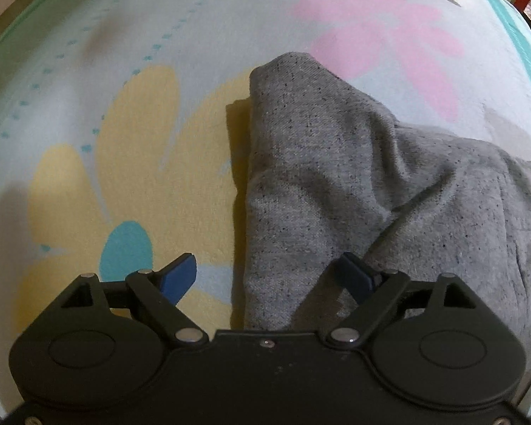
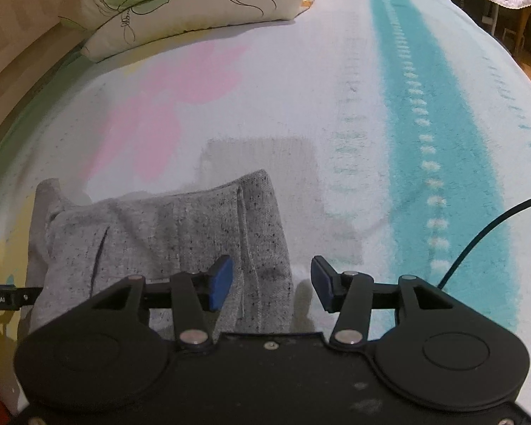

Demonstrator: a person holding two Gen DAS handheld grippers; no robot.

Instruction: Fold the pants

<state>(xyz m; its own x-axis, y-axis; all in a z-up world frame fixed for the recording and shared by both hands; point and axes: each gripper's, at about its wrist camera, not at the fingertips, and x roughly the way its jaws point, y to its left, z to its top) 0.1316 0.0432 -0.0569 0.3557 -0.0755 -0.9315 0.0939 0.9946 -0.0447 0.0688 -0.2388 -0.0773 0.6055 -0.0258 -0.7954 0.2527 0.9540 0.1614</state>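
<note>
The right hand-held gripper (image 2: 272, 283) points down at a bed covered with a pale blanket (image 2: 301, 99) that has pink shapes and a teal stripe. Its blue pads (image 2: 220, 282) stand apart, with nothing pressed between them. The gray speckled pants (image 2: 166, 233) lie folded on the blanket; their right edge lies between the two pads. A folded quilt (image 2: 194, 3) with a leaf print lies at the far end. A dark cable (image 2: 485, 233) crosses the blanket at the right.
</note>
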